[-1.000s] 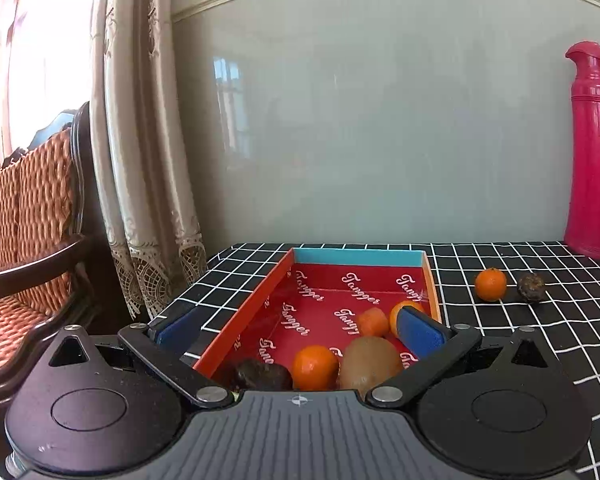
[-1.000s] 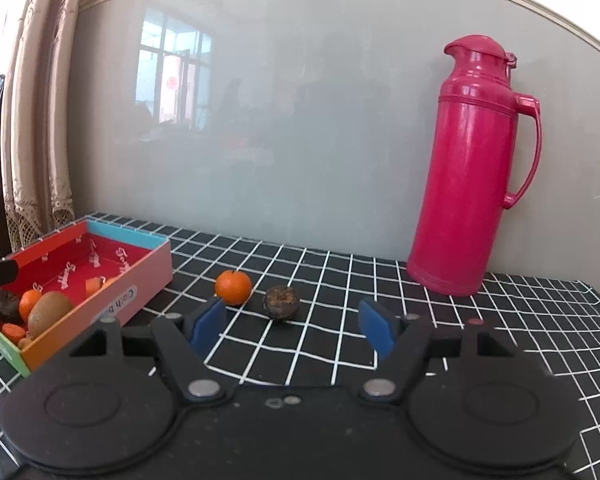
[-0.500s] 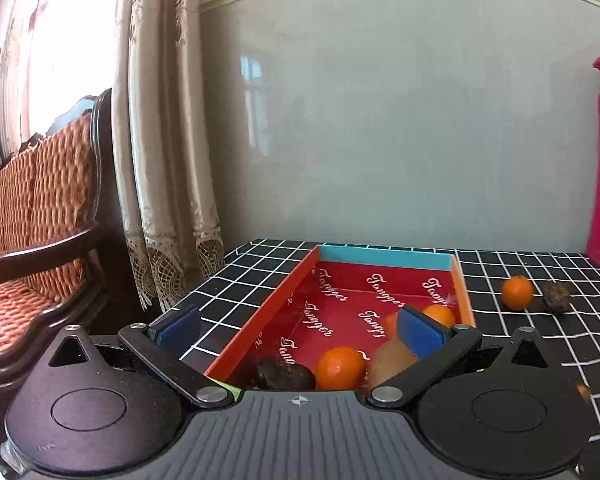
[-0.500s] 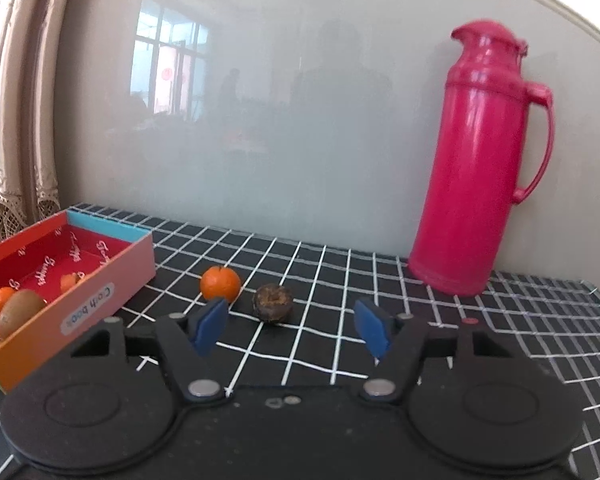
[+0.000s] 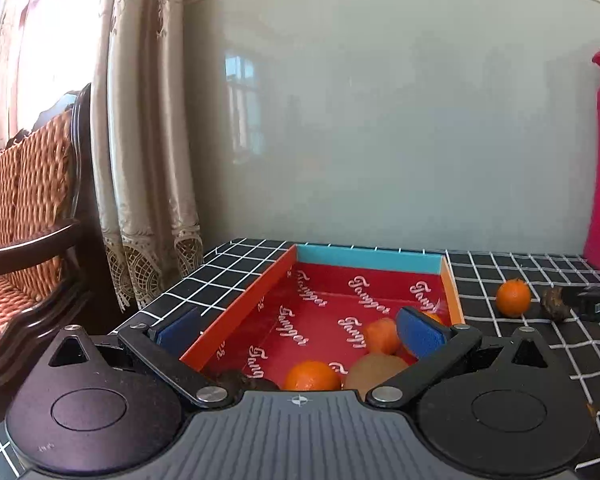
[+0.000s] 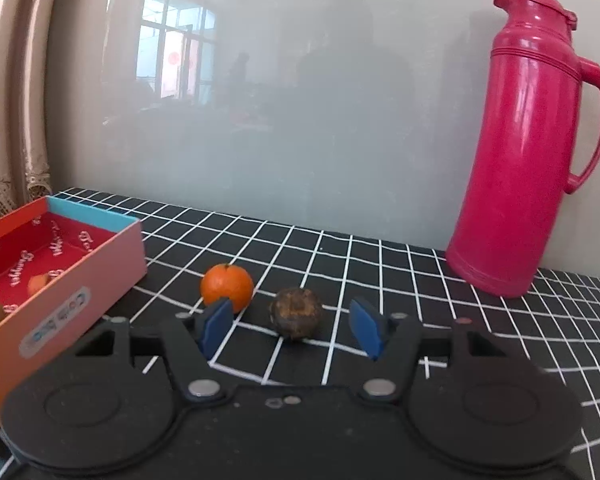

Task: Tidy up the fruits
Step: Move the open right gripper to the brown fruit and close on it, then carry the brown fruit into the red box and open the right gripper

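A red box [image 5: 380,256] with orange walls and a blue far wall lies on the checked table. It holds a tangerine [image 5: 312,376], a kiwi [image 5: 374,368], a smaller orange fruit [image 5: 382,334] and a dark fruit [image 5: 240,380]. My left gripper [image 5: 300,328] is open and empty above its near end. On the table right of the box lie a tangerine [image 6: 227,286] and a dark wrinkled fruit [image 6: 296,312]. My right gripper [image 6: 292,330] is open, the dark fruit just ahead between its fingers. The box also shows in the right wrist view [image 6: 80,280].
A tall pink thermos [image 6: 520,144] stands at the back right against the grey wall. A curtain [image 5: 140,140] and a wicker chair [image 5: 24,220] stand left of the table's left edge. The black-and-white checked cloth [image 6: 380,264] covers the table.
My right gripper has moved forward and lower, closer to the dark fruit and tangerine. My left gripper has shifted left and drawn back a little over the box. Both stay open.
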`<state>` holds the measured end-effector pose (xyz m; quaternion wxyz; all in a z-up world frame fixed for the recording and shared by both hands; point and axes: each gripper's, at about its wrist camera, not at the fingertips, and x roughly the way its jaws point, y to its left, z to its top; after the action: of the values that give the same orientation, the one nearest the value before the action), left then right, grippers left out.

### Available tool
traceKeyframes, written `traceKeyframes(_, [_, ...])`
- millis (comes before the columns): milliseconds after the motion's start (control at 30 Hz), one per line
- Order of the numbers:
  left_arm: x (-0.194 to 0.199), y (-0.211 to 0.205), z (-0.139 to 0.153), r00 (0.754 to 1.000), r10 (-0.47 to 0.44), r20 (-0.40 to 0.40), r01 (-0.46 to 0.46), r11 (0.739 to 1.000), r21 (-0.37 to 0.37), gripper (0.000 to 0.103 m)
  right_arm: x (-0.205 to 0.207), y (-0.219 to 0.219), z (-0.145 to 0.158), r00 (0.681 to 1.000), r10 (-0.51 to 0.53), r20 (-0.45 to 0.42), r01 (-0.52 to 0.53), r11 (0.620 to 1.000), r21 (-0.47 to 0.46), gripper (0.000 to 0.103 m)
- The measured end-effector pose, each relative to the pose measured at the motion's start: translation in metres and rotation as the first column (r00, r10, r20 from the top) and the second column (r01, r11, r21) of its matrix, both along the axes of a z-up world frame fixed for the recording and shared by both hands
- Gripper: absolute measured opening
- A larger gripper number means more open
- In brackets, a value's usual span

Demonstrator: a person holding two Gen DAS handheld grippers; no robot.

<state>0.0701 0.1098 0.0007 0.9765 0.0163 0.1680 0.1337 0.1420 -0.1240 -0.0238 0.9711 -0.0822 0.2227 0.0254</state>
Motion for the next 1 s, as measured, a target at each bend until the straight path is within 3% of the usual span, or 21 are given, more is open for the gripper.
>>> traceKeyframes(267, [0.0, 0.004, 0.0, 1.0, -0.005, 0.001, 0.005, 1.0, -0.008, 0.103, 0.027, -0.003, -0.014, 0.999, -0.015, -0.042, 0.014, 1.0, -0.014, 0.06])
traceKeyframes(733, [0.008, 0.029, -0.007, 0.995, 0.088, -0.039, -0.089, 0.996, -0.018, 0.103, 0.055, -0.002, -0.029, 0.989, -0.05, -0.137, 0.046, 0.998, -0.03, 0.053])
traceKeyframes(867, [0.011, 0.032, -0.009, 0.993, 0.11, -0.048, -0.111, 0.994, -0.008, 0.103, 0.057, -0.002, -0.029, 0.988, -0.039, -0.148, 0.036, 0.999, -0.028, 0.042])
traceKeyframes(1000, [0.013, 0.033, -0.01, 0.99, 0.127, -0.06, -0.128, 0.992, -0.007, 0.103, 0.057, 0.001, -0.029, 0.989, -0.04, -0.14, 0.035, 0.999, -0.032, 0.04])
